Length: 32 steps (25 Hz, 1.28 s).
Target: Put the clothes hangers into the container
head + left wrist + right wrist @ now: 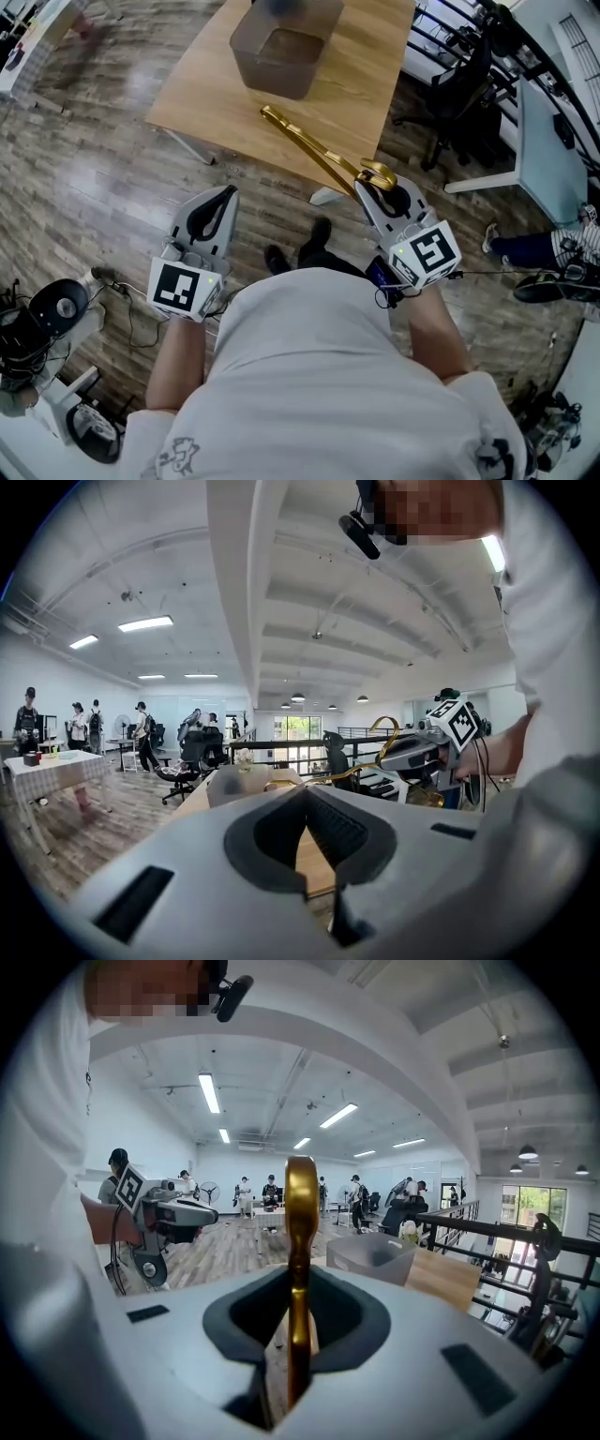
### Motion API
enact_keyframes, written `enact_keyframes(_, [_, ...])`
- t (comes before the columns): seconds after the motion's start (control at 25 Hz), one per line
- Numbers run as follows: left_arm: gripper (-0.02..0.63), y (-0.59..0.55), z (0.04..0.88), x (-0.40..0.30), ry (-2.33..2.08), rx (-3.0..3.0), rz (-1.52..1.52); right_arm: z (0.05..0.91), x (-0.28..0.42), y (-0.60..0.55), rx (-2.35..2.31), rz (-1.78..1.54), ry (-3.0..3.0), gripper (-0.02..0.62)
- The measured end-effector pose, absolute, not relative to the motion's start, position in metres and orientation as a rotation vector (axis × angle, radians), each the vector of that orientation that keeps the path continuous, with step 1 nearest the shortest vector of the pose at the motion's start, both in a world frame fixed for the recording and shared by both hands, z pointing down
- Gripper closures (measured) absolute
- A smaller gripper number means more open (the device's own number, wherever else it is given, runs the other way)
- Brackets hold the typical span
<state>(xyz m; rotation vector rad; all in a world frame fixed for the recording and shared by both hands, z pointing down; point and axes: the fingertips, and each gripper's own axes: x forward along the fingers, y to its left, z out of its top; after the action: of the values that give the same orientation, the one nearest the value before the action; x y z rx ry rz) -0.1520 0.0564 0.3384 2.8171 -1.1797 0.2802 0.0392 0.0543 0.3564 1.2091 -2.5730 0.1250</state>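
A gold clothes hanger (pixel 314 145) slants from the near edge of the wooden table (pixel 375 66) down to my right gripper (pixel 367 185), which is shut on its hook end. In the right gripper view the hanger (pixel 301 1232) stands upright between the pads. A grey container (pixel 281 52) sits further back on the table, open side up, and also shows in the right gripper view (pixel 370 1258). My left gripper (pixel 225 195) hovers over the floor, short of the table, shut with nothing in it; its tips meet in its own view (pixel 306 797).
A black office chair (pixel 459 75) and a white desk (pixel 544 141) stand to the right of the table. Another person's feet (pixel 544 281) are at the far right. Equipment and cables (pixel 47 319) lie on the floor at lower left.
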Motion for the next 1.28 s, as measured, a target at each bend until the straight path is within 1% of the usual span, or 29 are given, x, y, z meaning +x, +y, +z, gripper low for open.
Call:
enact_keyframes(0.44, [0.6, 0.023, 0.332, -0.13, -1.276, 2.779, 0.272, 0.355, 0.064, 0.001, 1.156, 0.112, -2.615, 0.528])
enact_keyframes(1.0, [0.6, -0.046, 0.337, -0.058, -1.36, 2.736, 0.264, 0.357, 0.123, -0.073, 1.065, 0.083, -2.675, 0.528])
enact_keyframes(1.28, [0.6, -0.062, 0.34, -0.038, -1.376, 2.714, 0.272, 0.358, 0.142, -0.091, 1.034, 0.087, -2.692, 0.528])
